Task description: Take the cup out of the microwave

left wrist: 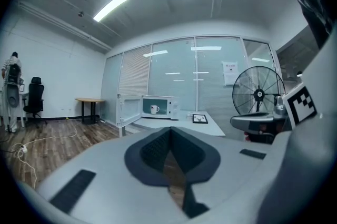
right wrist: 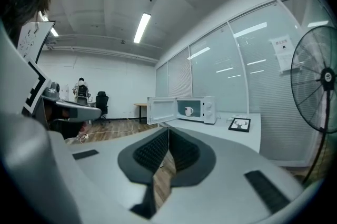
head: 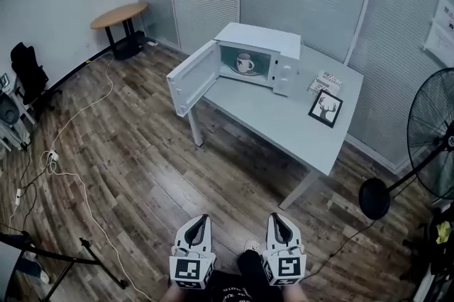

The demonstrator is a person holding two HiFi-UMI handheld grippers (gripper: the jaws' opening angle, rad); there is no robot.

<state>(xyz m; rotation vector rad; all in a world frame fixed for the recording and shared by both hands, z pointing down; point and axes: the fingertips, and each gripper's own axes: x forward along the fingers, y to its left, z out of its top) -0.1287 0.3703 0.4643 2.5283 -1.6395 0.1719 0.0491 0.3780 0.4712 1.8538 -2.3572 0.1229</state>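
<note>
Nearest to me, at the bottom of the head view, are my 2 grippers, held side by side above a wood-plank floor (head: 142, 173). My left gripper (head: 203, 217) has its 2 dark pads pressed together at the tips, with nothing between them. My right gripper (head: 277, 215) is the same: pads closed tip to tip and empty. Each carries a cube with square black-and-white markers. Both point toward the desk ahead and are well apart from it.

To the left, a pale cable (head: 78, 180) snakes across the floor. At the right edge of the view stands a black pedestal fan (head: 433, 130).

Further on is a light grey desk (head: 284, 130), set at an angle to me. Near its right edge stands a black picture frame (head: 325, 108) showing a deer's head, and just beyond it, toward the far right corner, lies a small booklet (head: 327, 82).

A white microwave (head: 266, 40) sits at the desk's far left corner. Its door (head: 193, 77) is swung wide open, reaching out past the desk's left edge. Inside the cavity, upright on the turntable, is the white cup (head: 244, 63), its handle turned to the right. Neither gripper touches it.

Farthest away, against the wall at the left, is a round wooden table (head: 119, 14) on a black base.
</note>
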